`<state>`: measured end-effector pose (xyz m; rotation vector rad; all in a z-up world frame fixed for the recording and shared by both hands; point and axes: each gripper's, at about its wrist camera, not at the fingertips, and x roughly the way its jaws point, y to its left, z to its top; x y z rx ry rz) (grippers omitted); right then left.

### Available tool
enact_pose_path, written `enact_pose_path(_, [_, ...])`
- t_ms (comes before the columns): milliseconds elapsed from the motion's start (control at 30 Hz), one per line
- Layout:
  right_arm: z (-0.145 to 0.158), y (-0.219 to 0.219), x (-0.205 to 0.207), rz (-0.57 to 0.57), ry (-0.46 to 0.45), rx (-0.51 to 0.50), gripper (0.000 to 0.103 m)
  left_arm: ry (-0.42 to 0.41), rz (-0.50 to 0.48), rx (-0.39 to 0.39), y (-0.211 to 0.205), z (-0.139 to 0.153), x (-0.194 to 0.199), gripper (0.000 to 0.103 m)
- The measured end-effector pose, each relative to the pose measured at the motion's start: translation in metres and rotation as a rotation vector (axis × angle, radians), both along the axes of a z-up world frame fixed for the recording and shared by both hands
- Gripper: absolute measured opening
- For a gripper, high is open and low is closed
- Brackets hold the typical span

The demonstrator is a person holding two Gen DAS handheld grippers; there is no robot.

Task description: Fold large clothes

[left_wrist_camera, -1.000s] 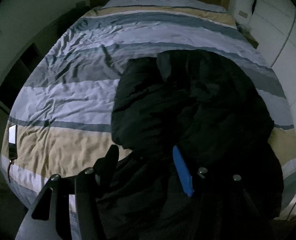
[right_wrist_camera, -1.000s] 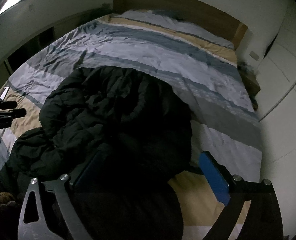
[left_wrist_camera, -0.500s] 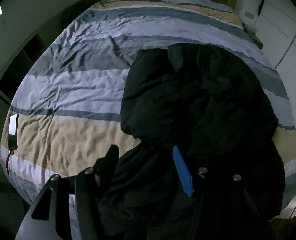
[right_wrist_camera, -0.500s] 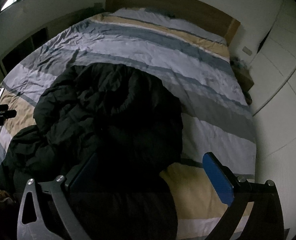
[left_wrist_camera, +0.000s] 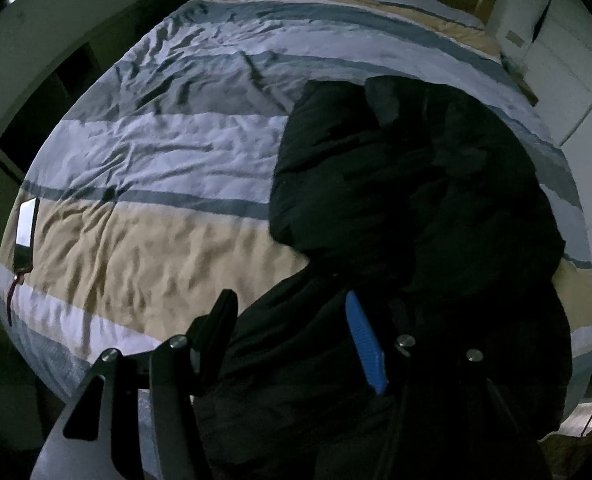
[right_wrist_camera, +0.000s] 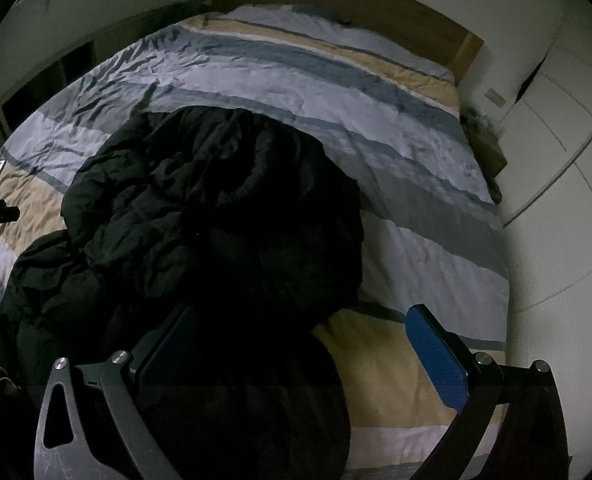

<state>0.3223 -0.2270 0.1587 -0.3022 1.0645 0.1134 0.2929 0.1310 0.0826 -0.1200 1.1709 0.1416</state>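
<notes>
Black puffer coat (right_wrist_camera: 216,216) lies bunched on the striped duvet (left_wrist_camera: 156,160) near the foot of the bed; our left gripper (left_wrist_camera: 292,320) and right gripper (right_wrist_camera: 299,328) hover jaws spread, gripping nothing, likely seeking its hem.

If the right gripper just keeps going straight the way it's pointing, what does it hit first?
Most likely the black puffy jacket: its bulk fills the space ahead of the open right gripper, heaped on the striped duvet. Depth is hard to judge in this dim fisheye view.
</notes>
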Motion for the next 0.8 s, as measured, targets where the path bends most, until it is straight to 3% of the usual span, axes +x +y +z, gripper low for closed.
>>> enact_pose_path(533, [-0.011, 0.008, -0.002, 0.024, 0.026, 0.004, 0.102, 0.001, 0.067, 0.087, 0.034, -0.007, -0.019, 0.054])
enact_pose_path(700, [-0.014, 0.012, -0.004, 0.035, 0.028, 0.002, 0.102, 0.009, 0.08, 0.058, 0.049, -0.01, -0.031, 0.054])
enact_pose_path(800, [-0.016, 0.01, -0.004, 0.032, 0.035, 0.01, 0.102, 0.025, 0.089, 0.0, 0.06, -0.013, -0.04, 0.054])
